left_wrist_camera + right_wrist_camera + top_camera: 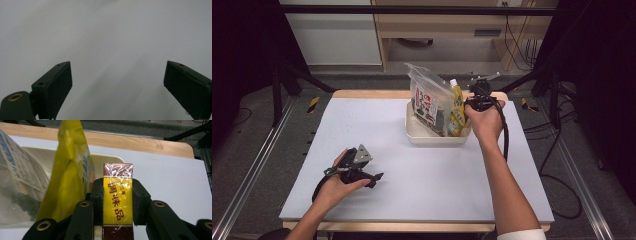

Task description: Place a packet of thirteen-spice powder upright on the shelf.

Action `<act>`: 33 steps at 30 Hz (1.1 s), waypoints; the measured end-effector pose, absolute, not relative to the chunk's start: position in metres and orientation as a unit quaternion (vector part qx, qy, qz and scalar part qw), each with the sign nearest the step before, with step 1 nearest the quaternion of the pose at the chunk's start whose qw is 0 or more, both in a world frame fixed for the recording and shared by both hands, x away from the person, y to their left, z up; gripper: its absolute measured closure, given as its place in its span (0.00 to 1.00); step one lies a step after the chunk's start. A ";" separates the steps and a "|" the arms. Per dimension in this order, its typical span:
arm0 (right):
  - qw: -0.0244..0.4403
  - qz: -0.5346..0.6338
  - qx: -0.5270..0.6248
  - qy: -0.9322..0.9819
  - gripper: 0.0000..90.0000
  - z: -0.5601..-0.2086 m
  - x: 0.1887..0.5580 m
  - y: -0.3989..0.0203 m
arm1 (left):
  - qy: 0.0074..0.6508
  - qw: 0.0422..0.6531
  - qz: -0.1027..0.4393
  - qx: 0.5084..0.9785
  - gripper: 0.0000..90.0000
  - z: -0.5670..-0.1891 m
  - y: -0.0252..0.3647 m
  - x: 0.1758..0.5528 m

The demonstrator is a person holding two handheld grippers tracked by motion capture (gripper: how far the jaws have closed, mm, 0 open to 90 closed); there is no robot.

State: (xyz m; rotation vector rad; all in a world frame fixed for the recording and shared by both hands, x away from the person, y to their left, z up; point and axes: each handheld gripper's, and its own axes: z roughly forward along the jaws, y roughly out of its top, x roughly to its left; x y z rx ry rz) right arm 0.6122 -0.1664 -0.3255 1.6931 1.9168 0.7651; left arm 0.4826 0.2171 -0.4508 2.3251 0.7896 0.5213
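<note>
My right gripper (479,96) hovers at the right end of a cream tub (437,138) at the table's far middle. In the right gripper view its jaws (117,188) are shut on a narrow yellow and brown box (117,210) wrapped in clear film, held upright beside a yellow pouch (70,175). That pouch (457,112) and a clear printed bag (429,97) stand in the tub. My left gripper (376,180) rests on the table near the front left, jaws (117,82) open with nothing between them.
The pale grey mat (412,170) covers the table, with a wooden edge (140,143) past the tub. The clear bag (20,182) leans at the tub's left side. Dark frame rails and cables run along both sides.
</note>
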 end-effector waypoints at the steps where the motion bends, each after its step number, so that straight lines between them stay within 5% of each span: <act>1: 0.234 0.279 0.617 0.698 0.76 -0.325 0.612 -0.166 | 0.299 0.310 0.197 0.880 0.09 -0.451 0.217 0.483; 20: 0.208 0.303 0.621 0.693 0.71 -0.356 0.618 -0.173 | 0.299 0.311 0.199 0.880 0.09 -0.450 0.217 0.483; 33: 0.249 0.389 0.578 0.673 0.57 -0.345 0.581 -0.189 | 0.325 0.326 0.221 0.860 0.07 -0.445 0.231 0.485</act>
